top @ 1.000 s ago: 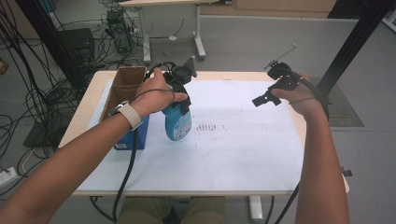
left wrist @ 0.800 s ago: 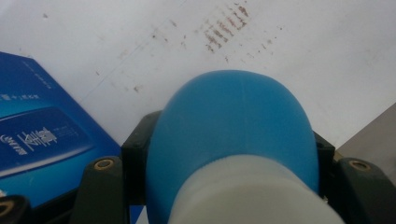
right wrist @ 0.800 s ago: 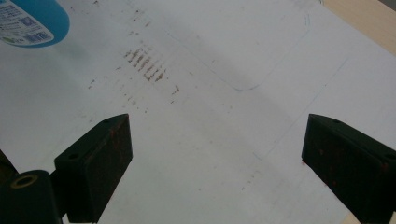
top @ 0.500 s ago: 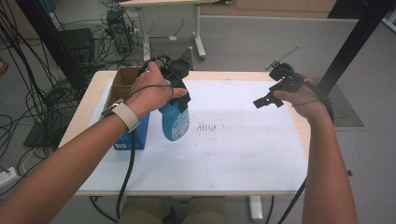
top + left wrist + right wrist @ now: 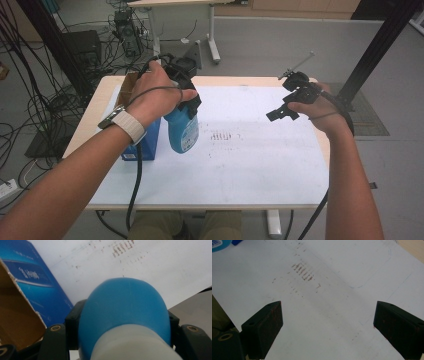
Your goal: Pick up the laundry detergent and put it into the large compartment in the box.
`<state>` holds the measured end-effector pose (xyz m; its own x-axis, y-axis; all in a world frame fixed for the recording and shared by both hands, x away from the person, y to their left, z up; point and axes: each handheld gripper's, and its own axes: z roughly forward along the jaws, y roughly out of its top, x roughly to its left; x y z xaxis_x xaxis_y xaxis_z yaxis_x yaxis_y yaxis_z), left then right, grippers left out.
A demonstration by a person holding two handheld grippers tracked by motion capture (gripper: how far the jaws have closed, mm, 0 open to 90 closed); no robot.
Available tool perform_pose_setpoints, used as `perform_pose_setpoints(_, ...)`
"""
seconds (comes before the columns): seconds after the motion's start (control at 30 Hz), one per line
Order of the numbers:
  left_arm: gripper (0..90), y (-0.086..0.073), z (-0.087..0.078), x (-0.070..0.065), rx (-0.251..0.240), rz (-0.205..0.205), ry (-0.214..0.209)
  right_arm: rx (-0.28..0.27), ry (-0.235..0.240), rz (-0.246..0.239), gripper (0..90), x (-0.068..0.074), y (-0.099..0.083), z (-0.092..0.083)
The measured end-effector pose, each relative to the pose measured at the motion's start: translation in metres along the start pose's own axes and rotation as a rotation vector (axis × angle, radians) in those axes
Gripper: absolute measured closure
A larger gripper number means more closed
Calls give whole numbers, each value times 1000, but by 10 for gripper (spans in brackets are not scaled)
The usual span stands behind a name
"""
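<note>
A blue bottle (image 5: 181, 131) with a white neck hangs above the left part of the white sheet, beside the blue box. My left gripper (image 5: 187, 102) is shut on its upper part, jaws pointing down. In the left gripper view the bottle (image 5: 125, 312) sits between the two black jaws, which press on its sides. My right gripper (image 5: 282, 111) is held in the air over the right side of the table. In the right gripper view that gripper (image 5: 328, 322) stands open with nothing between its fingers (image 5: 263, 326).
A blue box (image 5: 145, 142) with an open cardboard top stands at the table's left; its blue side (image 5: 37, 282) lies close to the bottle. The white sheet (image 5: 250, 165) carries brown marks (image 5: 222, 136) near its middle. Cables and equipment lie on the floor beyond.
My left hand has lifted the blue bottle higher and a little to the left. The right hand has stayed where it was.
</note>
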<state>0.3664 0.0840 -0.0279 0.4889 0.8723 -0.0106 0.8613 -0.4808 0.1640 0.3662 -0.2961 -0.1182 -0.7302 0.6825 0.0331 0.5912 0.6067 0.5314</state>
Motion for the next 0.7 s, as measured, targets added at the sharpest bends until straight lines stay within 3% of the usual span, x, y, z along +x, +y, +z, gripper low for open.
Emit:
perform_pose_setpoints(0.5,389,-6,-36,14,-10,-113,-14,-6,-16,-11,85,3,2,-9)
perform_pose_setpoints(0.7,389,-5,-47,13,0,-146,1,-19,-9,-27,85,5,5,-8)
